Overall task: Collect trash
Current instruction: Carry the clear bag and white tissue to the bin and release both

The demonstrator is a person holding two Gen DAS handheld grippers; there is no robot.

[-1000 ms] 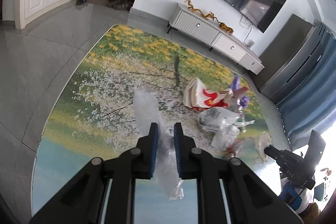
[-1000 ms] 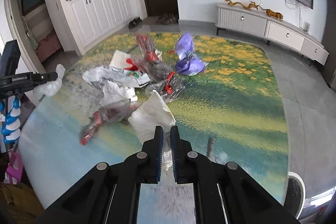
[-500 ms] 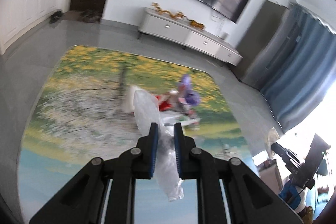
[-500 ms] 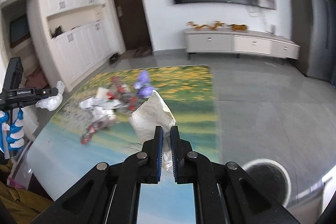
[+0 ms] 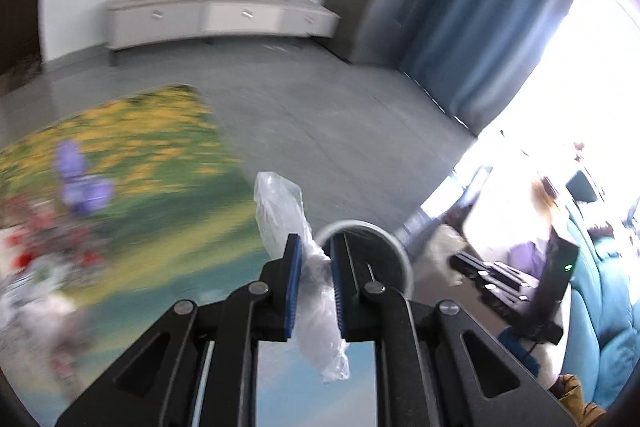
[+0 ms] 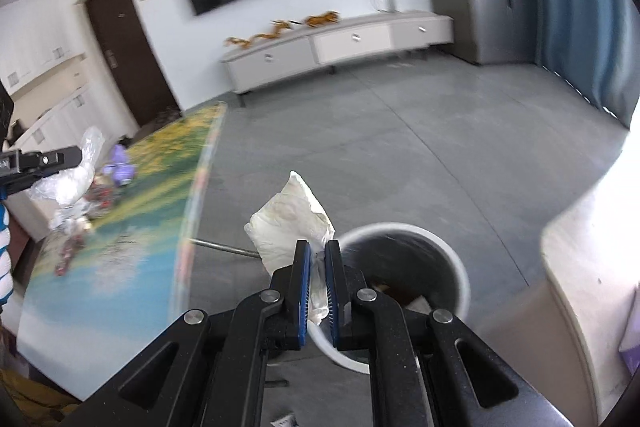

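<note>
Currently right tool (image 6: 318, 281) clamped on tissue (image 6: 290, 221), bin (image 6: 404, 287) just ahead-right below; left tool (image 5: 314, 285) clamped on plastic bag (image 5: 298, 247), farther off.

Crinkly clear plastic bag (image 5: 297, 227), glossy floor (image 6: 400, 131)

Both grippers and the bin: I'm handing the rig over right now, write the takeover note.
Left gripper: shut on a clear plastic bag.
Right gripper: shut on a crumpled white paper wrapper, just short of the bin's near rim.
White bin: on the grey floor past the table's edge, some trash already inside.
Done: both pieces lifted off the table.
Left: drop both into the bin, then go back for the pile on the printed table top, including the purple wrapper.
</note>
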